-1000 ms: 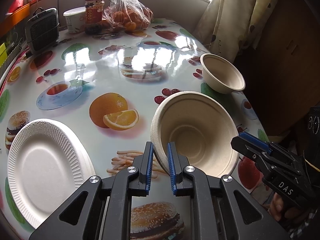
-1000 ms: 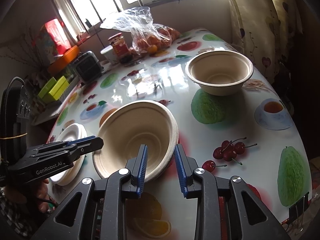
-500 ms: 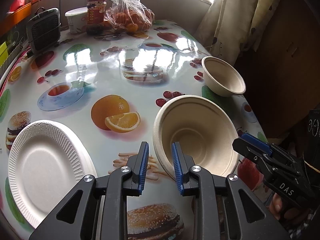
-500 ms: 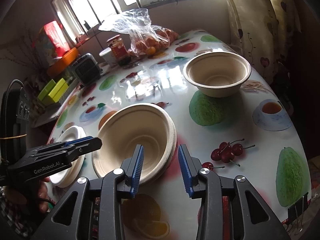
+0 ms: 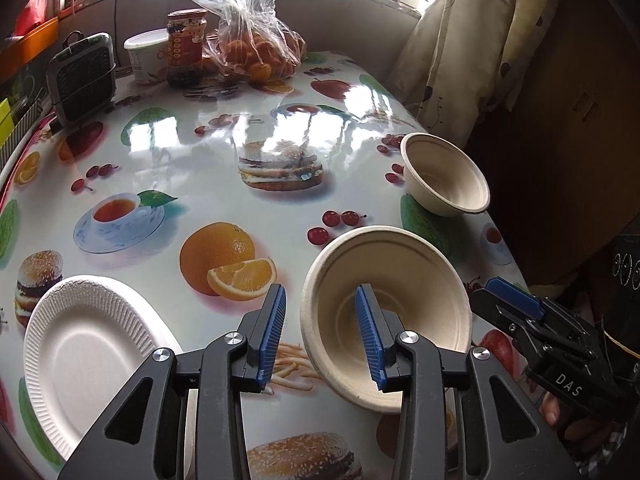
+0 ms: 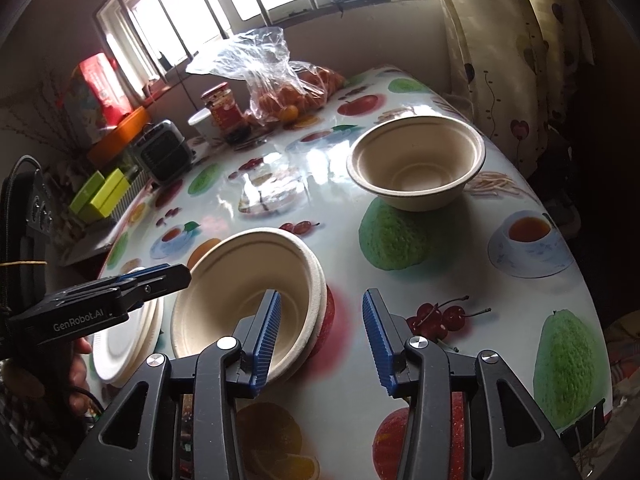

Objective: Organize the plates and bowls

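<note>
A stack of beige paper bowls [image 5: 400, 292] rests on the table near its front edge; it also shows in the right wrist view [image 6: 244, 292]. My left gripper [image 5: 320, 336] is open, its jaws apart on either side of the stack's left rim without touching it. My right gripper [image 6: 320, 336] is open, its jaws on either side of the stack's right rim. A single beige bowl [image 5: 446, 174] stands farther back right, also in the right wrist view [image 6: 416, 160]. White paper plates [image 5: 84, 344] lie stacked at the left, seen too in the right wrist view [image 6: 124, 344].
At the far end stand a bag of oranges [image 5: 256, 44], a red jar [image 5: 186, 46], a white tub [image 5: 146, 56] and a small grey heater [image 5: 82, 76]. A curtain [image 5: 460, 40] hangs beyond the table's right edge.
My left gripper has let go of the bowl stack's rim and opened wide. My right gripper has opened wider too. The stack has settled flat on the table.
</note>
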Motion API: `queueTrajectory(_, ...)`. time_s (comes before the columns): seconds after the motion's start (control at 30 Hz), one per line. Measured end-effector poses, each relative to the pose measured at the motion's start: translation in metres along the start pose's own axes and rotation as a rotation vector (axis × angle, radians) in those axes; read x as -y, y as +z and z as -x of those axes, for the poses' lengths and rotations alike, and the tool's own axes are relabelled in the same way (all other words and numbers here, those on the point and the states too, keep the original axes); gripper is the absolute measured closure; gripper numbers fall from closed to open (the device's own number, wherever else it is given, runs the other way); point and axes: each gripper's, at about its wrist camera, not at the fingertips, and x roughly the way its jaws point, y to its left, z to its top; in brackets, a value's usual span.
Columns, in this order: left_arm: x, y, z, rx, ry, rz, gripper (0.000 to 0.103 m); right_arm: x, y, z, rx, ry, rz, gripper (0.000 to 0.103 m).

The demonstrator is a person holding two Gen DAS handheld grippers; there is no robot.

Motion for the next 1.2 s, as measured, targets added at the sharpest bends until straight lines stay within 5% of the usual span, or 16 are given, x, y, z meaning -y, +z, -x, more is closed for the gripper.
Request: queueTrajectory(1.2, 0.059, 0.121, -0.062, 0.013, -0.06, -0.127, 0.065, 0.088, 0.071, -0.004, 0.098, -0.167, -0.105, 0.061)
